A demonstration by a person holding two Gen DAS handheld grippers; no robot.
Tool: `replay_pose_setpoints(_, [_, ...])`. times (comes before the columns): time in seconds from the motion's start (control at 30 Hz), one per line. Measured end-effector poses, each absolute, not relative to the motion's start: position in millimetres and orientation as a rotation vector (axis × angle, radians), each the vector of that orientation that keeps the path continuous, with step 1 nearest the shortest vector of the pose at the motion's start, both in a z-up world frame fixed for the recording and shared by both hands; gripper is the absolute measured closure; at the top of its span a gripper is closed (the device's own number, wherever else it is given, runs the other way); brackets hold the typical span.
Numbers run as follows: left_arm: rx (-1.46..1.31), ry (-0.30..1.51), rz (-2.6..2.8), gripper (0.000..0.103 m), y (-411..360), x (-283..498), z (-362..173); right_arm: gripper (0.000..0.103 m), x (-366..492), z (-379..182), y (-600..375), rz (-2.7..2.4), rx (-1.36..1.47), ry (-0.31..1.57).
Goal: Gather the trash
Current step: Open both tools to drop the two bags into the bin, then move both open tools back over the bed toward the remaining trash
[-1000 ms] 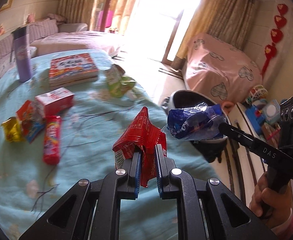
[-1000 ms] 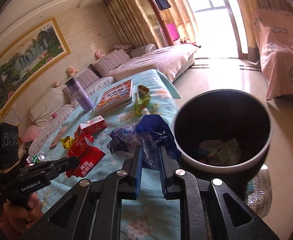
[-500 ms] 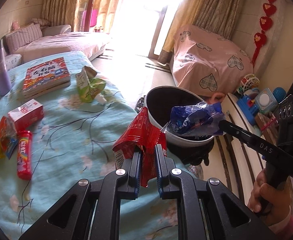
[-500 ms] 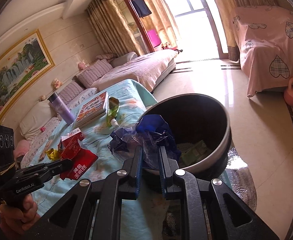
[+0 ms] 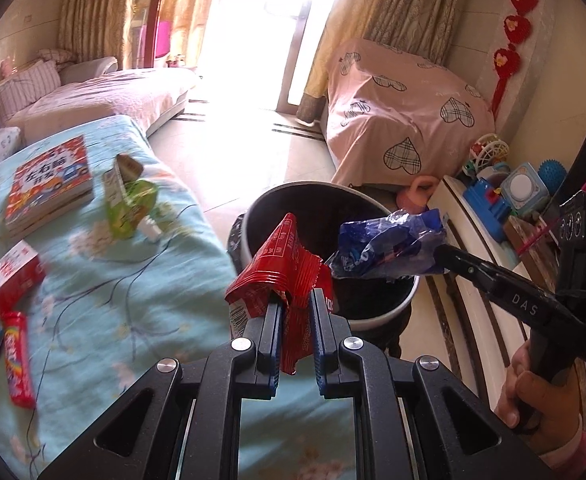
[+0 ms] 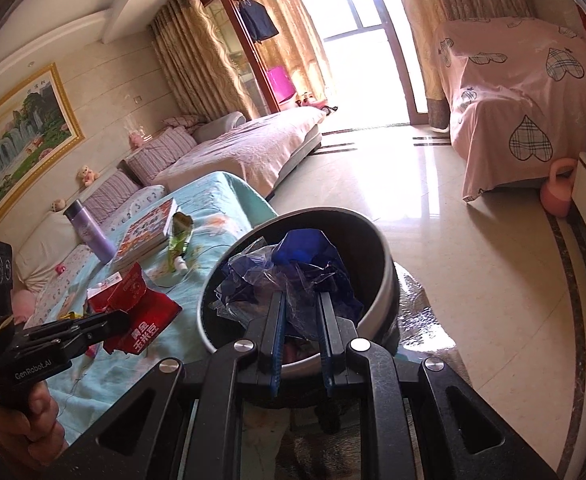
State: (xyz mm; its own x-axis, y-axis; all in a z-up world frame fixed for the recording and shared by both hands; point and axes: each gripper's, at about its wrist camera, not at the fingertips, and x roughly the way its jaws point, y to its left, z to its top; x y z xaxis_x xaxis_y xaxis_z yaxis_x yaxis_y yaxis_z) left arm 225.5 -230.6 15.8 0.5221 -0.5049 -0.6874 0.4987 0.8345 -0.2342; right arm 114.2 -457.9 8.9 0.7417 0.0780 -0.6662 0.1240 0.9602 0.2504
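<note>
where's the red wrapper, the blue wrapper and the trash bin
red wrapper point(image 5: 289, 276): left wrist view, on its crumpled middle above the fingers
blue wrapper point(image 6: 305, 248): right wrist view, on its solid blue top
trash bin point(image 5: 377, 312): left wrist view, on its pale outer wall

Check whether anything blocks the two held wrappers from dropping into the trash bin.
Nothing visible does. The right gripper holds the blue wrapper over the open bin; the left gripper holds the red wrapper at its near rim.

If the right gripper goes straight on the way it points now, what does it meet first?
Probably the inside of the black trash bin. The right gripper, shut on the blue wrapper, points down into its mouth; depth is unclear.
</note>
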Motion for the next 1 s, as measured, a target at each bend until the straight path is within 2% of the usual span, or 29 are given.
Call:
replay_pose_setpoints(0.5, [0.019,0.886,-0.613,0.089,-276.2,267.9,0.5,0.087,139.4,0.7,-466.1,-0.073,0.208,0.805])
replay_pose_setpoints(0.57, [0.026,0.891,-0.618,0.087,-282.1,272.1,0.1,0.087,142.3,-1.0,-466.5,-0.075,0.200,0.813])
replay_pose_setpoints(0.67, [0.042,0.898,-0.607,0.076,-290.1,276.1,-0.1,0.083,148.7,-3.4,-466.1,-0.067,0.190,0.830])
replay_pose_setpoints(0.73, [0.051,0.898,-0.604,0.067,-292.8,276.5,-0.7,0.077,151.6,-4.6,-466.6,-0.058,0.198,0.834])
replay_pose_setpoints(0.77, [0.054,0.896,-0.601,0.064,-293.5,274.9,-0.1,0.066,152.8,-4.6,-467.2,-0.057,0.200,0.834])
replay_pose_setpoints(0.8, [0.056,0.895,-0.596,0.057,-293.3,274.0,-0.3,0.055,153.3,-4.6,-467.6,-0.053,0.204,0.833])
replay_pose_setpoints(0.83, [0.053,0.892,-0.592,0.052,-292.3,272.6,-0.2,0.050,153.6,-4.6,-468.0,-0.044,0.213,0.831])
replay_pose_setpoints(0.87, [0.050,0.891,-0.591,0.051,-290.7,271.5,-0.2,0.043,153.1,-4.0,-467.6,-0.037,0.220,0.828])
replay_pose_setpoints(1.0, [0.040,0.889,-0.578,0.050,-278.4,262.4,-0.2,0.042,148.4,-3.1,-464.6,-0.031,0.234,0.820])
